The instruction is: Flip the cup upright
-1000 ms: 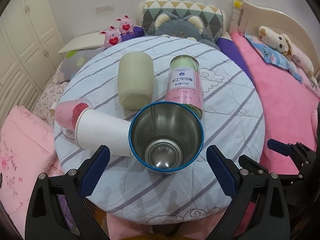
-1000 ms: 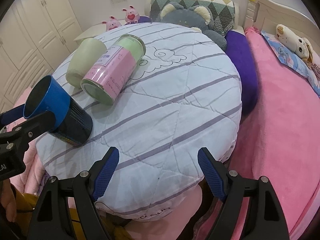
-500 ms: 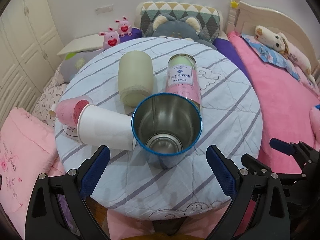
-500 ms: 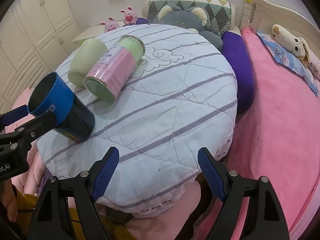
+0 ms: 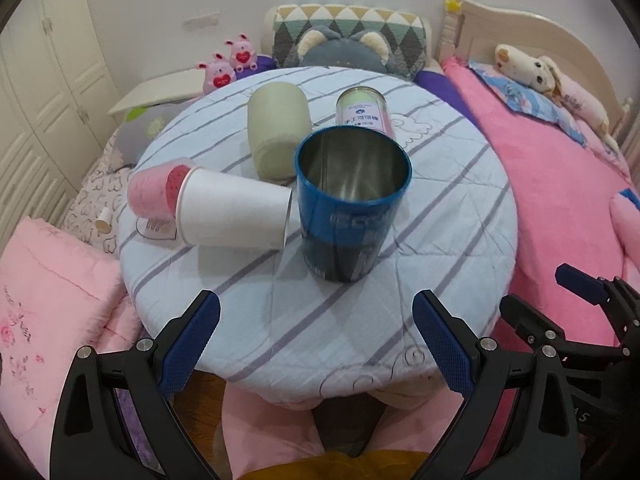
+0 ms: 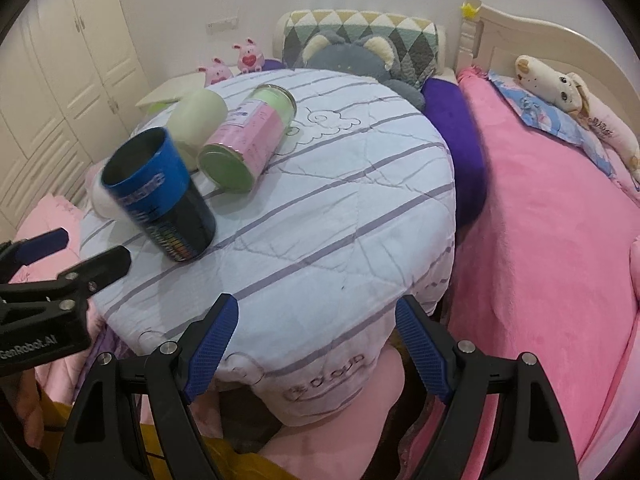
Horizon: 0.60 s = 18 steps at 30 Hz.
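Observation:
A blue metal cup stands upright, mouth up, on the round striped table; it also shows in the right wrist view. My left gripper is open and empty, pulled back near the table's front edge, clear of the cup. It appears in the right wrist view at the left. My right gripper is open and empty over the table's near edge. A white paper cup, a pink cup, a pale green cup and a pink-labelled jar lie on their sides.
A bed with pink blanket lies right of the table. Plush toys and a patterned pillow sit behind it. White wardrobe doors stand at the left. A pink cushion lies low left.
The blue cup went from tilted toward the left gripper to standing upright on the table. The left gripper drew back from it toward the table edge.

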Available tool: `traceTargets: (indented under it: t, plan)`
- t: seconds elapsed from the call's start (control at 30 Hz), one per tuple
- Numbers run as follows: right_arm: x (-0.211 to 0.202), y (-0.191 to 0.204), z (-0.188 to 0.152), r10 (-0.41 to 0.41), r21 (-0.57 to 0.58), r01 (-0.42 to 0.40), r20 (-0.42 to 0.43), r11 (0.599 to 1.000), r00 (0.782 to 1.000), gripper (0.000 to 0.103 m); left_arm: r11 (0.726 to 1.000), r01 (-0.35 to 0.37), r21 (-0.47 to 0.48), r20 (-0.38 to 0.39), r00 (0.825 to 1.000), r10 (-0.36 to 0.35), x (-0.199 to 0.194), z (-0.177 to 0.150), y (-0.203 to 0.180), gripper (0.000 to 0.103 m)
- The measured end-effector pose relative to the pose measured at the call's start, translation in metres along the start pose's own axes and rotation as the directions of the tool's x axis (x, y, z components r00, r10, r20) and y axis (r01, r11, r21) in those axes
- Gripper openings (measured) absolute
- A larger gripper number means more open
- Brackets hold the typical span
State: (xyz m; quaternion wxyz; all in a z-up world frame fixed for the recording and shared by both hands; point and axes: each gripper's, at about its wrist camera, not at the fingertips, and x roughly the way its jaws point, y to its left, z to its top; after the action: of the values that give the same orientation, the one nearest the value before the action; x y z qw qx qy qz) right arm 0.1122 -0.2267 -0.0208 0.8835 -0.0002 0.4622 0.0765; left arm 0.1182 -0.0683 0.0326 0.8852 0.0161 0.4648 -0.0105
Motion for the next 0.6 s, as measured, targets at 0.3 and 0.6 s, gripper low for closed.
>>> traceTargets:
  t: [0.3, 0.6]
  plan:
    - [-0.022, 0.026, -0.028, -0.059, 0.023, 0.057, 0.121, 0.998, 0.991, 0.082, 1.000, -0.018, 0.001, 0.080, 0.997, 0.018, -0.025, -0.031, 0.022, 0.098]
    - [-0.041, 0.045, -0.047, -0.108, 0.068, 0.093, 0.279, 0.993, 0.954, 0.082, 0.999, 0.006, -0.036, 0.212, 0.977, 0.002, -0.042, -0.050, 0.044, 0.098]
